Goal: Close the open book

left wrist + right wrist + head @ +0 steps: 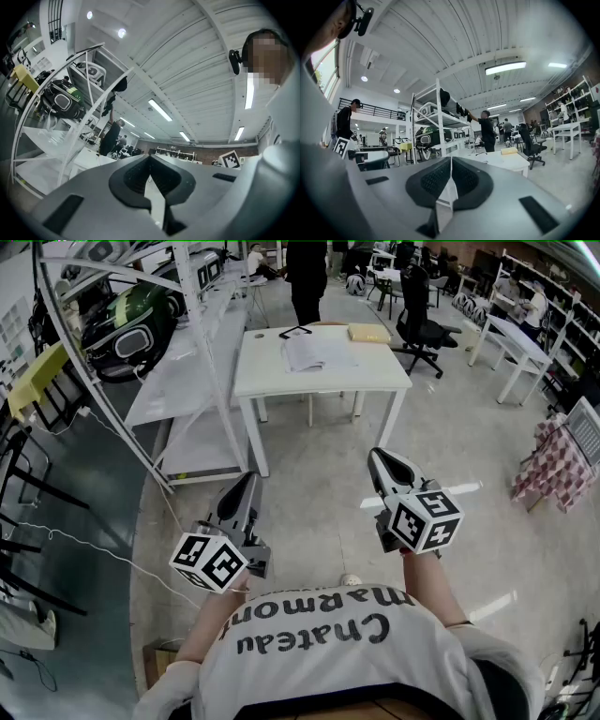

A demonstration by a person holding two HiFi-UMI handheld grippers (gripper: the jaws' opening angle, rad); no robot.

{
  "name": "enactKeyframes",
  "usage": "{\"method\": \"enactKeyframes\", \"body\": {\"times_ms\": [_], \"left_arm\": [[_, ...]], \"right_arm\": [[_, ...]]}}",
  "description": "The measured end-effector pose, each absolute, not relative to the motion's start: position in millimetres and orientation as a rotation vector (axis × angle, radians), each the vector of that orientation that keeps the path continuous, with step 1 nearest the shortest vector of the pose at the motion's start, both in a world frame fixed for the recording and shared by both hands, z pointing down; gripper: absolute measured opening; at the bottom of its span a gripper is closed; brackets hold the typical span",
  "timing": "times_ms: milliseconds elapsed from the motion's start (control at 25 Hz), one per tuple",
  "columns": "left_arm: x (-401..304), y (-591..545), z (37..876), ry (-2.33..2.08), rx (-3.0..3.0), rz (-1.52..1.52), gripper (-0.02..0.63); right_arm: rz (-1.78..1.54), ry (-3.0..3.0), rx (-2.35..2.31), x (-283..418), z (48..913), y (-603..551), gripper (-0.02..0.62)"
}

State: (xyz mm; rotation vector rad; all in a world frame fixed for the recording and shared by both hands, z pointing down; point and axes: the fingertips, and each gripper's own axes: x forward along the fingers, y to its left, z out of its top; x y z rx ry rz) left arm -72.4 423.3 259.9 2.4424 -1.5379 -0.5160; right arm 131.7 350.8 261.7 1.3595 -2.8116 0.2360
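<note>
The open book (318, 352) lies flat on the white table (272, 376), at the middle of the top and a little nearer the far edge than the near one. Its spread runs along the table's long side, turned slightly off square, and both leaves face up, pale and printed (the print is too small for me to read). I cannot make out the line of the spine.

Just beyond the book, at the far edge, sits a small flat black item (295, 331). A yellow pad (368, 333) lies at the far right corner, apart from the book. A person in dark clothes (307, 277) stands at the far edge.

To the table's left a white shelf rack (199, 324) carries a green and black pack (131, 324) on an upper shelf. A black office chair (422, 329) stands off the table's right end.

I hold both grippers over the floor, well short of the table's near edge. The left gripper (249, 480) has its jaws closed together with nothing between them, as its own view shows (150, 159). The right gripper (377, 457) is the same, its pads meeting on nothing (451, 161), pointing level toward the table.
</note>
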Motion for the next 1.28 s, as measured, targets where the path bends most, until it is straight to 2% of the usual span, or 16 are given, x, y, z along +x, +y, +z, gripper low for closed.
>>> {"method": "enactKeyframes", "body": {"times_ms": [560,1280], "left_arm": [[-83,378,271,-1.575,2.395,-0.498,0.023],[-30,171,258,-1.669,2.343,-0.611,0.023]], "right_arm": [[0.290,-2.800,1.325,125,284,300,0.031],[0.311,-2.890,1.228,176,263,71,0.031]]}}
